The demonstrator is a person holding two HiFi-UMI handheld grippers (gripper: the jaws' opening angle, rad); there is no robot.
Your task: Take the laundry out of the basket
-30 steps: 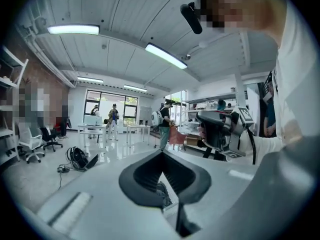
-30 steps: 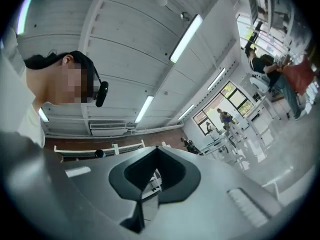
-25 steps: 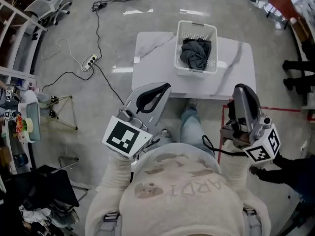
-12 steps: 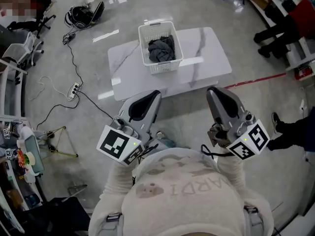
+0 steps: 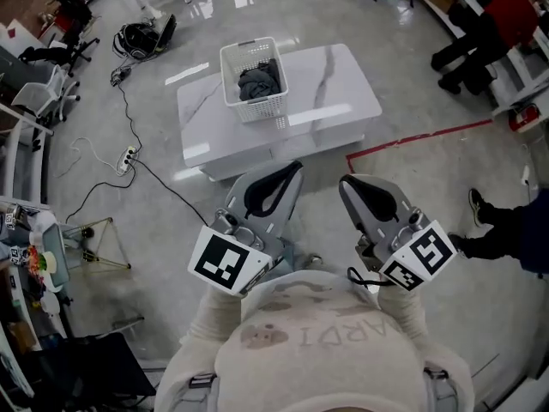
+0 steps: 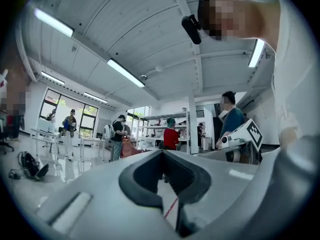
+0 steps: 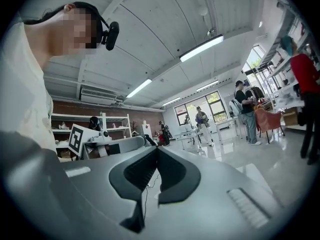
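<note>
A white laundry basket (image 5: pixel 251 101) stands on the left part of a white marble table (image 5: pixel 334 80), and a bundle of dark grey laundry (image 5: pixel 259 81) lies inside it. My left gripper (image 5: pixel 292 169) and right gripper (image 5: pixel 345 184) are held close to my chest, well short of the table and apart from the basket. Both point up and forward. The left gripper (image 6: pixel 162 151) shows its jaws meeting with nothing between them. The right gripper (image 7: pixel 156 149) is likewise shut and holds nothing. Neither gripper view shows the basket.
A power strip (image 5: pixel 127 156) with a black cable lies on the floor left of the table. A red tape line (image 5: pixel 412 137) runs along the floor at the right. A person's legs (image 5: pixel 506 234) stand at the right edge. Office chairs and several people fill the room's edges.
The table and basket have shifted left and farther away in the head view. Both grippers stay shut and have swung closer together in front of my chest.
</note>
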